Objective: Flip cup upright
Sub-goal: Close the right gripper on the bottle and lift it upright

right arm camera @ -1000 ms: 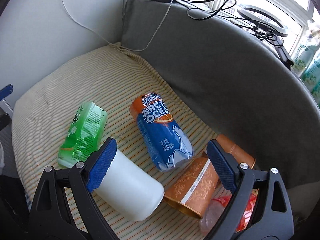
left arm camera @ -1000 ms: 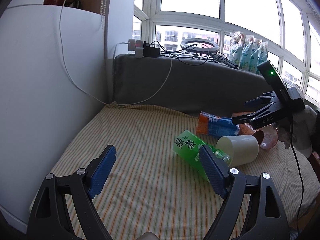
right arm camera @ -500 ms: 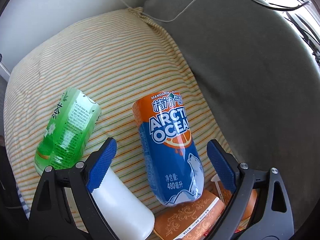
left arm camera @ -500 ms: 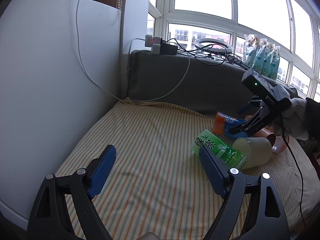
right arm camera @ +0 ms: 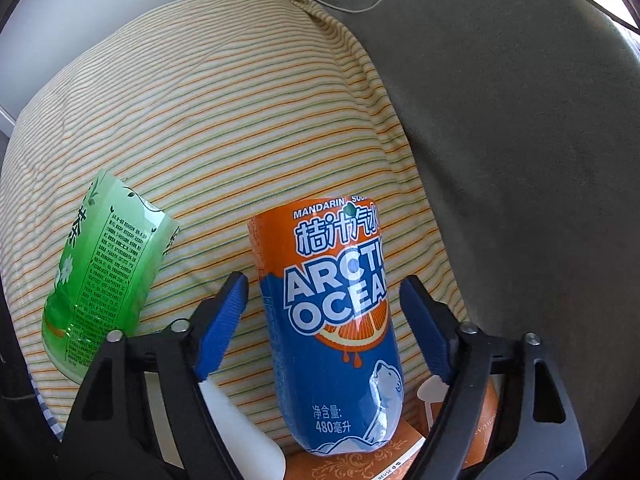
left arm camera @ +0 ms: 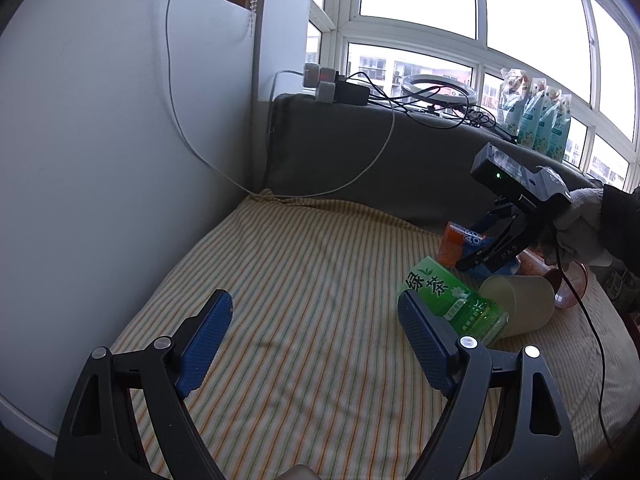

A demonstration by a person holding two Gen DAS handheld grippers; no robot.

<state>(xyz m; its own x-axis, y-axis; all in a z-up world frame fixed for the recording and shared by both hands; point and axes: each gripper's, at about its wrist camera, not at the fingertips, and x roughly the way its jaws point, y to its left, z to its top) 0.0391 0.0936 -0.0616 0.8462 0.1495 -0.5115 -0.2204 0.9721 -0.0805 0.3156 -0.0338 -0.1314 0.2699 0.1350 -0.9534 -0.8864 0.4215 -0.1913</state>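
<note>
Cup [left arm camera: 520, 304], cream-coloured, lies on its side on the striped cushion [left arm camera: 312, 280] at about 3 o'clock in the left wrist view, touching the green tea bottle [left arm camera: 452, 296] just to its left. At 6 o'clock the left gripper [left arm camera: 316, 340] has its jaws spread wide over bare cushion, holding nothing. Right of that, the right gripper [right arm camera: 322, 316] has its jaws wide, straddling the Arctic Ocean soda bottle [right arm camera: 340, 320] without touching it. A patterned orange cup [right arm camera: 360, 460] lies at 5 o'clock in the right wrist view.
</note>
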